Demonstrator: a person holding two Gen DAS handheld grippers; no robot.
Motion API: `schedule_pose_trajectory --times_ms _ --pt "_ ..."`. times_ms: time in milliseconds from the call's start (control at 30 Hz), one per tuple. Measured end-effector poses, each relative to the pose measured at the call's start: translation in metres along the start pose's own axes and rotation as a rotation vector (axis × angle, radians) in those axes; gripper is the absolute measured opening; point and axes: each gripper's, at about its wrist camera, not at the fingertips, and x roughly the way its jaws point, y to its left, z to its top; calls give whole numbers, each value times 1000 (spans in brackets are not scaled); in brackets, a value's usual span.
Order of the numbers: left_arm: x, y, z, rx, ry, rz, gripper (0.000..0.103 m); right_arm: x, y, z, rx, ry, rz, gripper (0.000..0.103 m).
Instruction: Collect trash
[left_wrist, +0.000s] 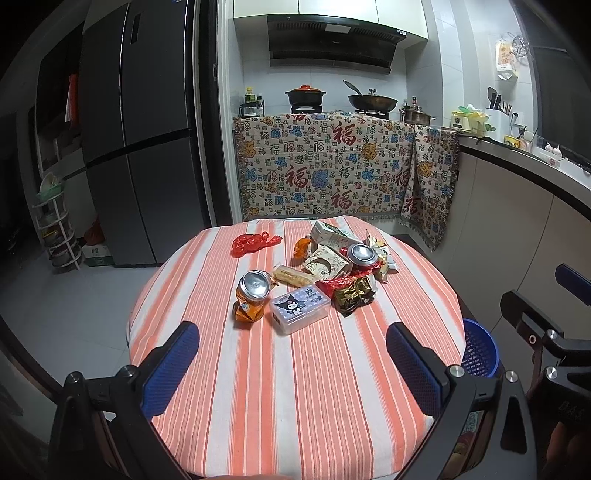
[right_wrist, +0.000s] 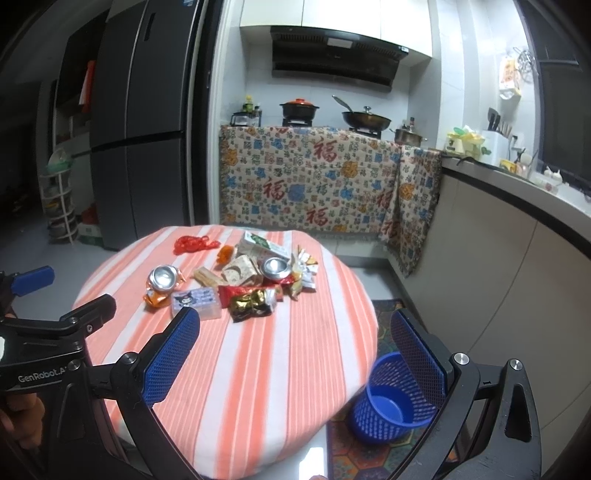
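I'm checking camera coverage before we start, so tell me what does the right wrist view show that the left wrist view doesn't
Only the right wrist view looks down into the blue basket, which looks empty, and shows the patterned rug under it; the left gripper appears side-on at its left edge.

Only the left wrist view shows the right gripper side-on at its right edge; there the basket is just a sliver behind the table.

Both show open blue-padded fingers, the striped tablecloth, the trash pile with the crushed orange can, and the kitchen behind.

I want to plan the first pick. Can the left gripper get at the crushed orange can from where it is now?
Probably yes. The left gripper is open and empty, and only bare striped tablecloth lies between its fingers and the crushed orange can. The small plastic box sits close on the can's right, so the closing room is tight there.
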Motion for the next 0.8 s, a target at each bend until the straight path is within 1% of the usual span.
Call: schedule_pose_trajectory --times_ms 800 --pt "-3 -3 2 4 -1 -4 103 -4 2 3 -1 -2 0 103"
